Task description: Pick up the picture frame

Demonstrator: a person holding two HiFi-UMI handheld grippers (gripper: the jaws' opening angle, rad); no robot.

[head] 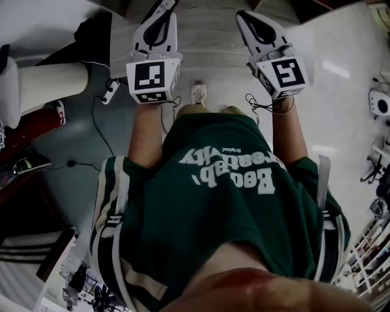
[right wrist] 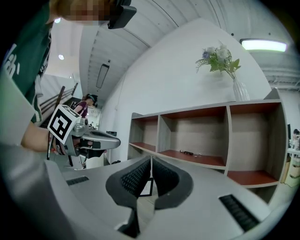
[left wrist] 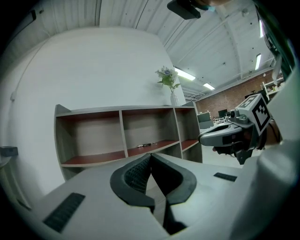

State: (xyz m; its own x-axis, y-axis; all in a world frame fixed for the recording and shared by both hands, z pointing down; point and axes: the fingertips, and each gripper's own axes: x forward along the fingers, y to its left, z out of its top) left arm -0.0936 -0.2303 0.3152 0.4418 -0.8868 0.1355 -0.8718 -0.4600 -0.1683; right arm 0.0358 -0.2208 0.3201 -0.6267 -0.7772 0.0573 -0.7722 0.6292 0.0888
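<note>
I hold both grippers out level toward a wooden shelf unit (right wrist: 206, 136). My left gripper (left wrist: 151, 154) is shut and empty, its ribbed pads meeting at the tips. My right gripper (right wrist: 151, 158) is shut too, with nothing in it. Through the slit under the right jaws shows a small dark-edged rectangle (right wrist: 146, 186), low by the shelf; it may be the picture frame. In the head view the left gripper (head: 166, 7) and right gripper (head: 245, 16) point forward side by side over the floor. Each gripper view shows the other gripper beside it.
The shelf unit (left wrist: 126, 136) has several open compartments with red-brown boards. A vase of flowers (right wrist: 236, 82) stands on top, and a small dark object (right wrist: 187, 153) lies on a middle board. Cables (head: 100, 131) and a white cylinder (head: 49, 85) lie on the floor at left.
</note>
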